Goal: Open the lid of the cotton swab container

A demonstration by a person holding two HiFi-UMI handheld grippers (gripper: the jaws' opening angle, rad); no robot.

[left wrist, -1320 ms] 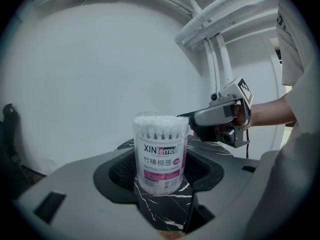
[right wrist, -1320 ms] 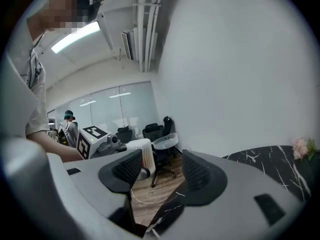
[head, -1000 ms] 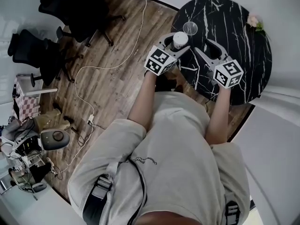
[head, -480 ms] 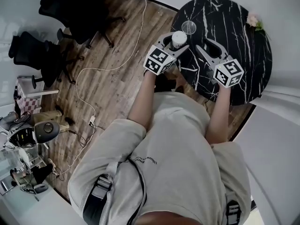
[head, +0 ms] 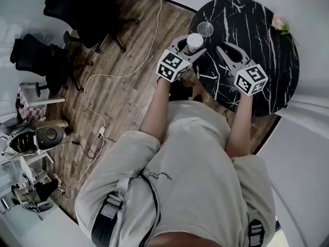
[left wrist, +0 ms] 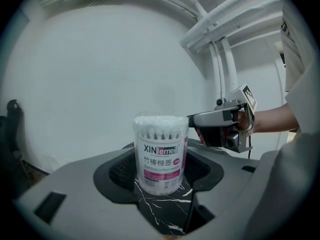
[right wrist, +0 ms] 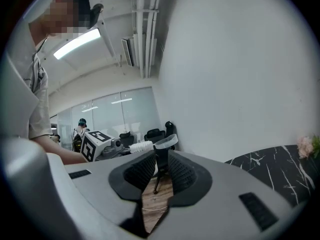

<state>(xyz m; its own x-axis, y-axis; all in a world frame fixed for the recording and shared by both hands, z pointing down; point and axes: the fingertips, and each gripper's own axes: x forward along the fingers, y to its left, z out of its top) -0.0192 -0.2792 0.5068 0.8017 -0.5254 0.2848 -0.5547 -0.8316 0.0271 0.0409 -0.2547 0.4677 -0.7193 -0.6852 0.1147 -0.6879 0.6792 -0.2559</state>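
Observation:
The cotton swab container (head: 195,42) (left wrist: 160,154), a clear tube with a pink label, stands at the near left edge of the black marble table (head: 257,30). Its white swab tops (left wrist: 159,120) are bare. My left gripper (head: 194,44) (left wrist: 160,180) is shut on the container's sides. A clear round lid (head: 205,29) (right wrist: 166,142) sits just beyond the container; I cannot tell whether it rests on the table. My right gripper (head: 227,49) (right wrist: 157,170) hovers to the right of the container. Its jaws have just been closing and stand a narrow gap apart, with nothing between them.
A small pink flower (head: 279,23) (right wrist: 306,146) sits at the table's far right. Black office chairs (head: 82,9) and a white cable (head: 97,76) are on the wooden floor to the left. The table's near edge is close to the person's body.
The right gripper's jaws have narrowed from wide apart to a small gap. The left gripper and the container have kept still.

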